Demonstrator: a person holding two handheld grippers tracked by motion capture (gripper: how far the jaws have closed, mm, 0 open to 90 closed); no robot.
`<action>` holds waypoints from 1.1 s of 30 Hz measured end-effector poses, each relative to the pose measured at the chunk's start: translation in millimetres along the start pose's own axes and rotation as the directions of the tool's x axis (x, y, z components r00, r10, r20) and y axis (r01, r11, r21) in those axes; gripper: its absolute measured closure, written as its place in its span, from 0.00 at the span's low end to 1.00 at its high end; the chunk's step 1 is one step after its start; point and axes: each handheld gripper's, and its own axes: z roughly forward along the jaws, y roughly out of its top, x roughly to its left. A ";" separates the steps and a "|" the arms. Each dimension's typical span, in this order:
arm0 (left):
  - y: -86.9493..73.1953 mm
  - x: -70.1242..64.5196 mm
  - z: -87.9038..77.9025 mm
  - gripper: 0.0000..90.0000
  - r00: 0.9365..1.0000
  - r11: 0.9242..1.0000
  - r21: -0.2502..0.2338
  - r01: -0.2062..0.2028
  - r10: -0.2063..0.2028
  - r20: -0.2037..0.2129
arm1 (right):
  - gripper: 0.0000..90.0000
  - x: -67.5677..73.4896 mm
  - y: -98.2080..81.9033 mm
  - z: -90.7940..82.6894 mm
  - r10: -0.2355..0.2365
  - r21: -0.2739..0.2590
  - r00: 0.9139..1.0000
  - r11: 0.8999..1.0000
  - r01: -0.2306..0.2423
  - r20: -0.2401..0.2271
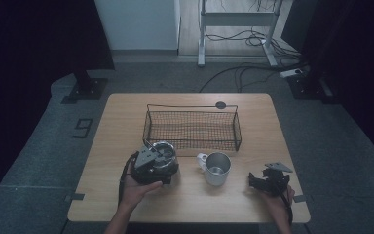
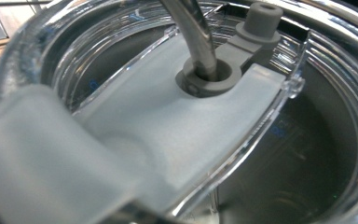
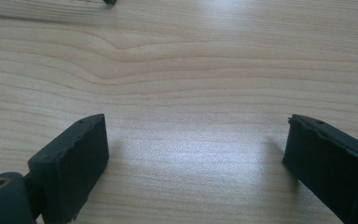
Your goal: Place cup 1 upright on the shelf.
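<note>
A: Tumbler (image 1: 161, 155) with clear lid (image 2: 177, 135) and metal straw (image 2: 198, 37), at the table's (image 1: 117, 146) near left; the left gripper (image 1: 152, 163) sits on top of it. Whether its jaws grip, I cannot tell.

B: And the right gripper (image 3: 196, 154)?

A: Released, jaws apart over bare wood at the tumbler's three o'clock. A steel mug (image 1: 216, 168) stands between them; the wire basket (image 1: 192, 129) lies at the mug's twelve o'clock.

Floor: we see grey carpet (image 1: 39, 146) with a 9 marked in tape (image 1: 83, 127)
Wall: white panel (image 1: 136, 24)
Furniture: wooden table (image 1: 126, 117), metal desk frame (image 1: 236, 22)
Light: dim
</note>
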 end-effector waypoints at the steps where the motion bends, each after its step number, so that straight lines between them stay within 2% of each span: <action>1: 0.8 0.2 -0.6 0.04 1.000 1.000 0.000 0.000 0.000 -0.002 | 0.07 0.0 -0.1 -0.1 0.001 -0.001 1.000 1.000 -0.001 0.001; 9: 1.6 -2.6 5.5 0.04 0.999 0.999 0.035 0.005 -0.004 -0.047 | 0.07 -0.3 -0.2 -0.2 0.002 -0.002 1.000 1.000 -0.002 0.001; 18: 5.3 -10.4 13.1 0.04 0.999 0.999 0.052 0.002 0.001 -0.046 | 0.08 -1.0 -0.6 -0.7 0.000 -0.003 1.000 1.000 0.000 -0.006; 33: 21.7 -3.8 6.9 0.04 0.999 1.000 0.012 0.014 -0.014 -0.042 | 0.09 -1.2 -0.6 -0.9 0.006 -0.006 1.000 1.000 -0.006 0.005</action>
